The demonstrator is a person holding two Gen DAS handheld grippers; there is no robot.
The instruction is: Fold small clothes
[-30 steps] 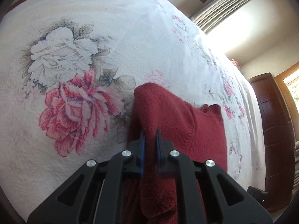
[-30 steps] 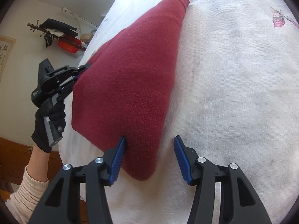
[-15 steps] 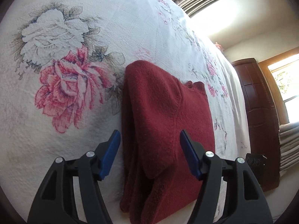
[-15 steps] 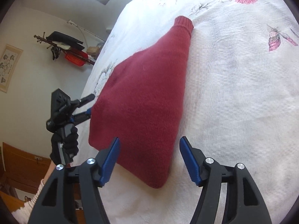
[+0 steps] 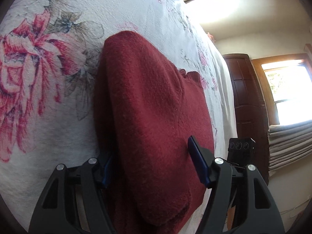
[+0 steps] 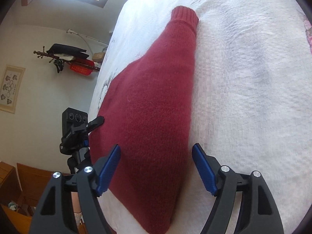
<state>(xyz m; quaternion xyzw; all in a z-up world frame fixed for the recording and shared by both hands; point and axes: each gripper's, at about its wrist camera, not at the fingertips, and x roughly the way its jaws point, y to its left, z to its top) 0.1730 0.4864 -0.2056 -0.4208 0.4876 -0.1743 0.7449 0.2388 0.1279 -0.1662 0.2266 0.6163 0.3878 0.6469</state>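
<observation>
1. Since a second ago the left tool [image 5: 150,161] has let go of the red sweater [image 5: 156,117]: it was pinched shut on a fold of the knit, and its blue fingers [image 5: 198,161] now stand wide apart astride the garment's near end. The right tool [image 6: 156,167] was already spread wide and has stayed so, while the sweater has settled flatter on the bed [image 6: 253,97].
2. Nearest in the left wrist view, the thick folded end of the sweater bulges up between the left tool's fingers; the left-hand pad is partly hidden behind the knit, so I cannot tell if it touches.
3. Nearest in the right wrist view, the right tool's jaws are wide, straddling a corner of the sweater [image 6: 156,117] by the bed's near edge; neither pad clearly grips the cloth.
4. Further on, the sweater lies flat along the near edge of the bed, on a white quilt printed with a large red flower [image 5: 29,78].
5. In the right wrist view the left tool [image 6: 91,128] shows at the sweater's left side, at the bed's edge.
6. Farthest along the garment, a ribbed cuff [image 6: 184,16] points toward the middle of the bed.
7. Beyond the bed stand a dark wooden wardrobe [image 5: 247,101] and a bright window [image 5: 288,91].
</observation>
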